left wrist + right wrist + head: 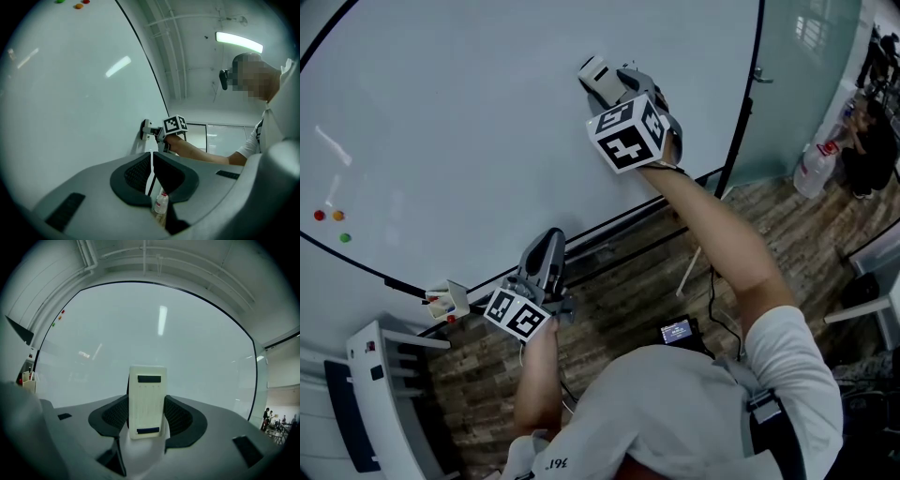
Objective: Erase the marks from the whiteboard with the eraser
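The eraser [596,73], a pale block with two dark strips on its back, lies flat against the whiteboard [487,112] near the board's right edge, well above the lower edge. The right gripper [609,86] holds it: in the right gripper view the eraser [146,401] stands upright between the two dark jaws, which press on its long sides, and the whiteboard [187,348] fills the view beyond it. The board there shows pale grey with streaks of reflected ceiling light. The left gripper view shows the same from the side, the eraser [146,130] touching the whiteboard [70,93] with the right gripper [157,133] behind it and the person's arm stretched out.

The left gripper [549,242] hangs lower, just below the board's lower edge and apart from it. Its jaws stand together with only a thin slit between them and nothing gripped.

Near the board's left edge sit three small magnets [338,216], red, orange and green. A small holder [448,300] with pens is at the lower edge toward the left corner. On the wooden floor [619,291] a water bottle [814,169] stands by the glass door, and a small device [678,330] with a lit screen lies near the person.
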Available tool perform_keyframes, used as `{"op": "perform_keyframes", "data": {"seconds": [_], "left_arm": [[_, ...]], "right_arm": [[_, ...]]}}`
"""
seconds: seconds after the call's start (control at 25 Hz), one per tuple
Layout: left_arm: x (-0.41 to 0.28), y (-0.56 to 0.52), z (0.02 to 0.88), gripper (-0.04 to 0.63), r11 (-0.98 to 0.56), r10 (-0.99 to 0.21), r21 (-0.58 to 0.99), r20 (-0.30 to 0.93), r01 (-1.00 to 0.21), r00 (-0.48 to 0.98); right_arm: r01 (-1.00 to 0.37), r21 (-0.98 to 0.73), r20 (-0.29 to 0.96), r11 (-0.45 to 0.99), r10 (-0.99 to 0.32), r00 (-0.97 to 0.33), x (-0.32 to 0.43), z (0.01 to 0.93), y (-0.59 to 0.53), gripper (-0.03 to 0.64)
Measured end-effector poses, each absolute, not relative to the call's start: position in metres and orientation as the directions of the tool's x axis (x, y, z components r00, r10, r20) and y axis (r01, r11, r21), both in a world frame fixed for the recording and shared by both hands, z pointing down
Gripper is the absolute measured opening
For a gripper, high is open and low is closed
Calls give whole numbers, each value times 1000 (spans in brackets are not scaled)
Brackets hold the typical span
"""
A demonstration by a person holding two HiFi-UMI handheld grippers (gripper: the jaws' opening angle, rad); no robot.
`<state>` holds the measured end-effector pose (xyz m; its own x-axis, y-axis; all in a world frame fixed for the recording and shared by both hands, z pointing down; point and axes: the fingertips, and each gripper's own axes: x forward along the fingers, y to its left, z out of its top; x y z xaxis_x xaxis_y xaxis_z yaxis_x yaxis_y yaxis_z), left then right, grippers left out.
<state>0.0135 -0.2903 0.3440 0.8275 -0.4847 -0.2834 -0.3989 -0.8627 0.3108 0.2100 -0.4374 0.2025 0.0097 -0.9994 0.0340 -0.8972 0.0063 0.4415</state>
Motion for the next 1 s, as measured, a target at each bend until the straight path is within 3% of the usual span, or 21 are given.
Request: {"op": "perform_keyframes", "data": {"seconds": [1.0], "left_arm": [[43, -293, 341, 9, -877, -458, 290, -259, -384, 850]], "right_arm": [[-902, 431, 59, -34, -996, 66, 290, 202, -436, 255]]}}
